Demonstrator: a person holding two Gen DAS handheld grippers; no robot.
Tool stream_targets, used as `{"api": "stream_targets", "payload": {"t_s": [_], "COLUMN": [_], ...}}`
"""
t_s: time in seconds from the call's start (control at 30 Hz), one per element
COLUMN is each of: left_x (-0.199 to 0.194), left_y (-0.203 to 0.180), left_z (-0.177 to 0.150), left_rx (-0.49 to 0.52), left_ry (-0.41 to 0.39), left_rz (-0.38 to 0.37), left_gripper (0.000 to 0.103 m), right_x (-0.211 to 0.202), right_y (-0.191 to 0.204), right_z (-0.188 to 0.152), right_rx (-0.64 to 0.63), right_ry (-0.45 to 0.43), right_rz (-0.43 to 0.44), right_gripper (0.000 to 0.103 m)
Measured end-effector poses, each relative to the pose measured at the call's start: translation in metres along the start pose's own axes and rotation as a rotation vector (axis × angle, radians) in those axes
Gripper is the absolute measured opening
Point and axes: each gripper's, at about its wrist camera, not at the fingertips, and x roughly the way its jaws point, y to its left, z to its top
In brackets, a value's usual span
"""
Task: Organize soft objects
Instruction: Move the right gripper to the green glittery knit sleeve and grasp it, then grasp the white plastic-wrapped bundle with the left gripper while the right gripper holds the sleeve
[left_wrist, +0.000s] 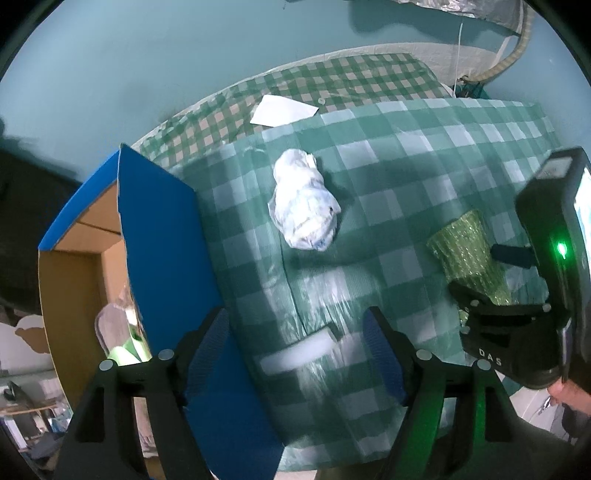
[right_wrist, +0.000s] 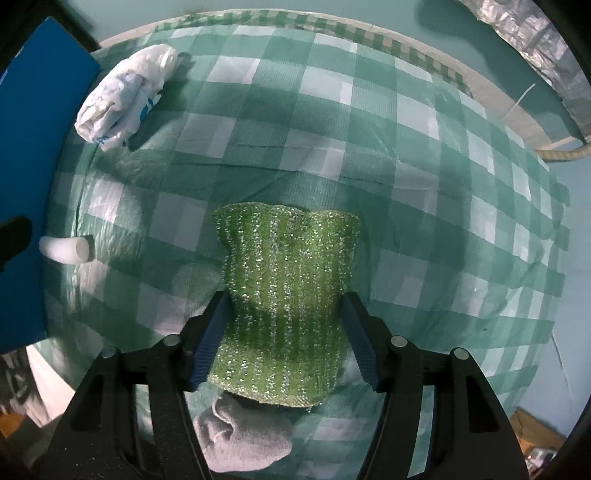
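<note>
Right gripper (right_wrist: 284, 339): fingers (right_wrist: 208, 341) set narrow, one on each side of the green sponge (right_wrist: 284, 295), which pinches inward between the pads and flares out beyond them — held. A grey cloth (right_wrist: 240, 439) lies on the worktop (right_wrist: 424, 221) just below the sponge's near edge. Left gripper (left_wrist: 295, 354): fingers (left_wrist: 382, 354) spread wide with nothing between them, poised over the checked cover; a white foam block (left_wrist: 295, 350) lies flat on the cover in the gap between the fingertips, its image blurred, so contact cannot be determined. Left of this gripper stands a blue box (left_wrist: 166, 240), flap raised, with pale and green items inside that are too unclear to name. Farther out — mid-worktop, beside the box flap — rests a crumpled white bag (left_wrist: 304, 206). Beyond the worktop edge, a white sheet (left_wrist: 282, 110) lies on a second checked surface.
</note>
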Motion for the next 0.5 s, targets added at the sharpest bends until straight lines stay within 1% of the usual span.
{"api": "stream_targets", "payload": {"t_s": [0.03,0.07,0.1,0.17,0.27,0.33,0.37,0.5], "left_x": [0.001,0.001,0.002,0.005,0.008,0.009,0.009,0.012], "left_y": [0.001,0.002,0.003,0.006,0.01,0.014,0.016,0.023], "left_z": [0.003,0.005,0.007,0.013,0.021,0.026,0.028,0.041], "left_rx": [0.001,0.002,0.002,0.002,-0.006,-0.025,-0.034,-0.071], "left_ry": [-0.001,-0.001,-0.002,-0.003,0.001,0.001,-0.001,-0.004], "left_rz": [0.0,0.0,0.0,-0.003,-0.014,-0.035,-0.047,-0.086], "left_gripper": [0.077,0.077,0.077,0.077,0.077,0.079,0.081,0.081], "right_x": [0.0,-0.002,-0.004,-0.006,-0.005,-0.007,-0.008,-0.015], "right_y": [-0.001,-0.001,0.0,-0.003,-0.006,-0.009,-0.011,-0.017], "right_z": [0.0,0.0,0.001,0.003,0.007,0.009,0.01,0.016], "right_rx": [-0.001,-0.004,-0.007,-0.009,-0.006,0.002,0.007,0.031], "right_ry": [-0.004,-0.012,-0.017,-0.014,-0.006,-0.006,-0.014,-0.043], "right_rz": [-0.002,-0.002,-0.002,0.002,0.021,0.043,0.05,0.089], "right_gripper": [0.057,0.045,0.029,0.013,0.011,0.01,0.01,0.01]}}
